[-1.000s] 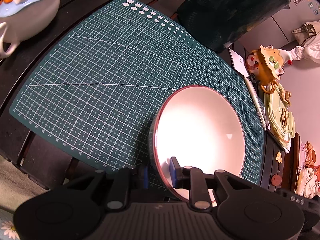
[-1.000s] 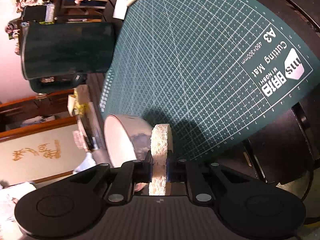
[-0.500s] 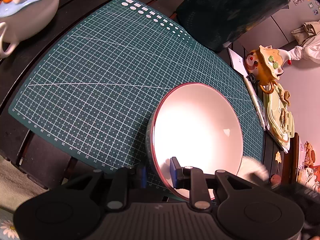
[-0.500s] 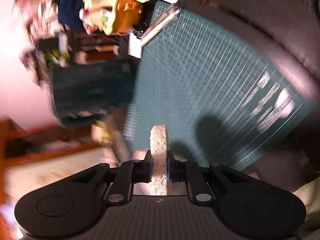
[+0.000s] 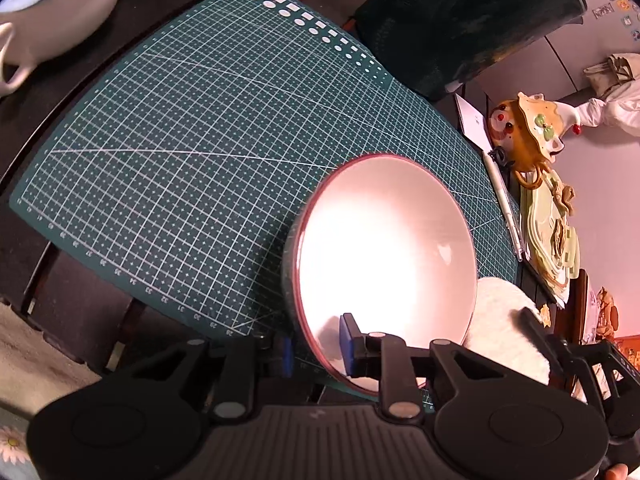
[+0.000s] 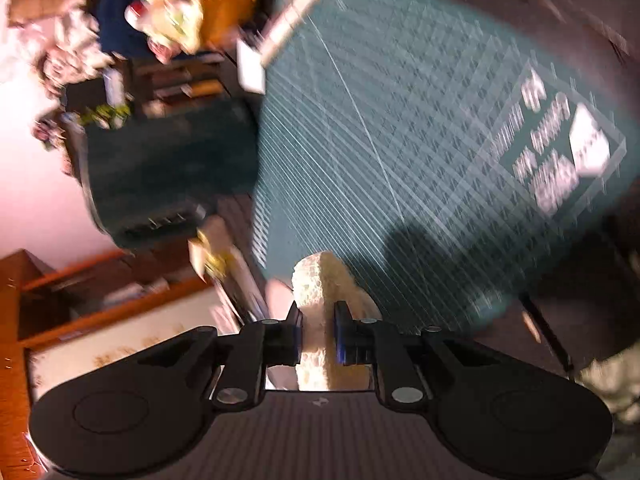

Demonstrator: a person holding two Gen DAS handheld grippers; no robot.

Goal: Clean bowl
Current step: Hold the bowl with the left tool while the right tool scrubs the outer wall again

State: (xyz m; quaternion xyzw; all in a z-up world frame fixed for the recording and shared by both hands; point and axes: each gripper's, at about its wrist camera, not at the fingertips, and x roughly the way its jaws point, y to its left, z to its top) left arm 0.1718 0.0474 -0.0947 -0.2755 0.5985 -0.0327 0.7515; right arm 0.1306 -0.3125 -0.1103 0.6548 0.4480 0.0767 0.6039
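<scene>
From the left wrist view I see my left gripper point(image 5: 318, 350) pinching the near rim of the bowl point(image 5: 384, 256), one blue pad inside the rim and the other outside against the wall. The bowl is white inside with a thin red edge, tipped up so its opening faces the camera, and it sits over the near right part of the green cutting mat point(image 5: 200, 152). Just beside the bowl's lower right edge I see a pale sponge point(image 5: 500, 320) held in my right gripper point(image 5: 536, 320), whose black frame shows only in part; I cannot tell whether the sponge touches the bowl. From the right wrist view, which is blurred, my right gripper point(image 6: 317, 334) has its pads pressed against both faces of the sponge point(image 6: 320, 292), which stands on edge between them and sticks out forward past the tips. Beyond the mat stands a dark green mug point(image 5: 472, 16), a white lidded pot point(image 5: 52, 12) sits at the far left on the dark table point(image 5: 80, 308), and a clown figurine point(image 5: 528, 128) and a white pen point(image 5: 506, 204) lie off the mat's right edge.
</scene>
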